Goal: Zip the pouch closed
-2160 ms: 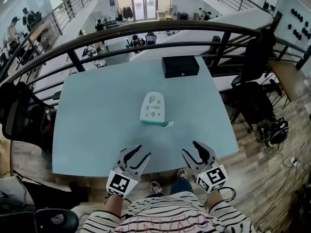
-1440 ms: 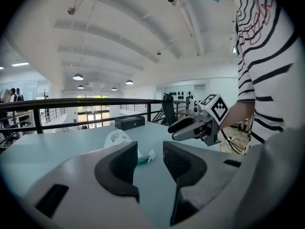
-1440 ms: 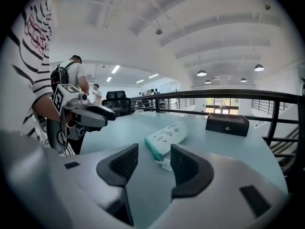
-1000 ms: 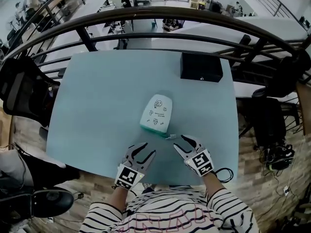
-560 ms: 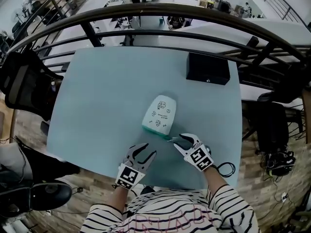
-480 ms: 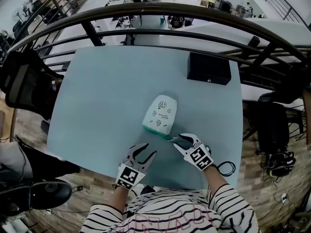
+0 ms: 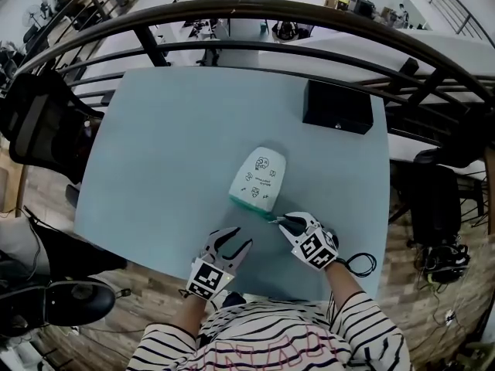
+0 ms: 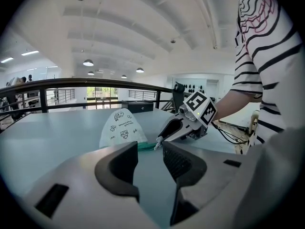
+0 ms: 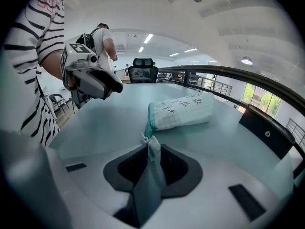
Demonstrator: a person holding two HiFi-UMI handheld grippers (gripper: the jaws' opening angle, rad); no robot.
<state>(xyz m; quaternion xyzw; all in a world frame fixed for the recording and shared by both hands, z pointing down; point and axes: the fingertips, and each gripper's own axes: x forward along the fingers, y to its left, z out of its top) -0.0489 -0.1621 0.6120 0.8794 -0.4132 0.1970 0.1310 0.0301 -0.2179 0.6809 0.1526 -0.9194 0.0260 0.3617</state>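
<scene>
A white pouch with small drawings and a green zipper edge lies on the pale blue table. Its near end faces me. My right gripper sits at the pouch's near right corner. Its jaws have just been closing and now pinch the white zipper pull tab, which sticks up between them. The pouch lies just beyond. My left gripper hovers open and empty near the table's front edge, short of the pouch. In its view the right gripper meets the green edge.
A black box stands at the table's far right corner. A dark curved railing runs behind the table. A black office chair sits off the left side. The table's front edge is close under both grippers.
The right gripper came forward and down to the pouch's near right corner, and its wide jaws closed onto the pull tab. The left gripper barely moved.
</scene>
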